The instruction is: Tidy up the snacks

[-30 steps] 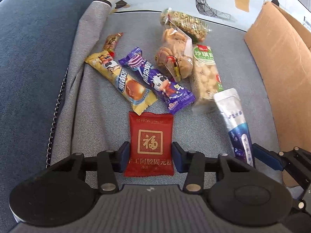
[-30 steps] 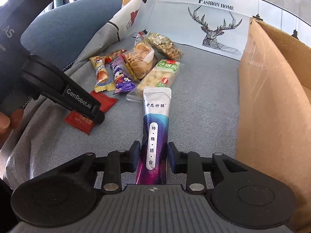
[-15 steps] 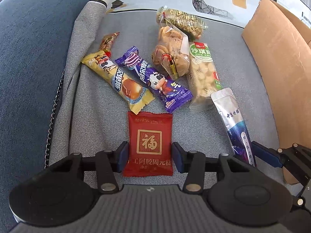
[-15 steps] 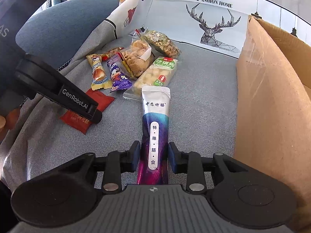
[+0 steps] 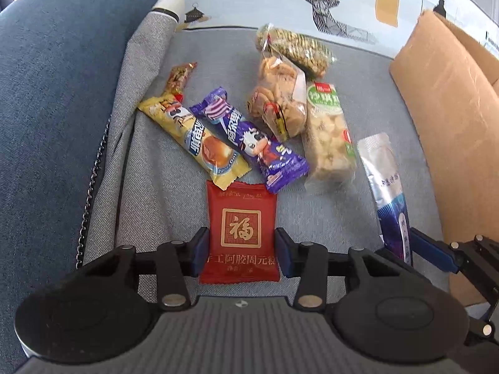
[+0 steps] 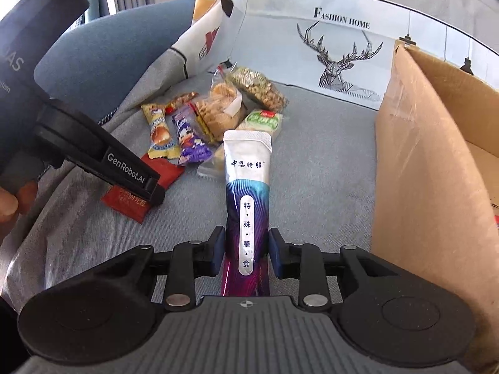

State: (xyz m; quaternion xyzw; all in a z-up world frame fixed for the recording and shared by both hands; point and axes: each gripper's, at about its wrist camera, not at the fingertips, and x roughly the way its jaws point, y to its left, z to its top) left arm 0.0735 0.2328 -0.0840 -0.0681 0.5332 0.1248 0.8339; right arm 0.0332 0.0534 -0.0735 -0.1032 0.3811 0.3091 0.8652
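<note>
**Desk:** What does the left wrist view show?

**Photographer:** The left gripper straddles a flat red packet on the grey cushion, its blue pads against the packet's two long edges and seemingly pinching it. The packet lies just below a yellow bar and a purple bar. It looks light, thin and crinkly, likely to buckle under a hard squeeze; the lower half, where the jaws sit, appears a sound place to hold.

**Desk:** And the rest of the pile?

**Photographer:** A clear bag of crackers, a green-labelled puffed bar and a small bag of nuts sit beyond, touching one another. The crackers look brittle.

**Desk:** The right wrist view?

**Photographer:** The right gripper is closed on a tall silver-and-purple sachet, pads at its lower sides. The sachet's top end appears raised off the cushion. It looks glossy, possibly slippery, and soft-filled; a low, centred grip seems to keep it from flopping.

**Desk:** Where might it go?

**Photographer:** An open cardboard box stands just to the right, a probable destination.
</note>
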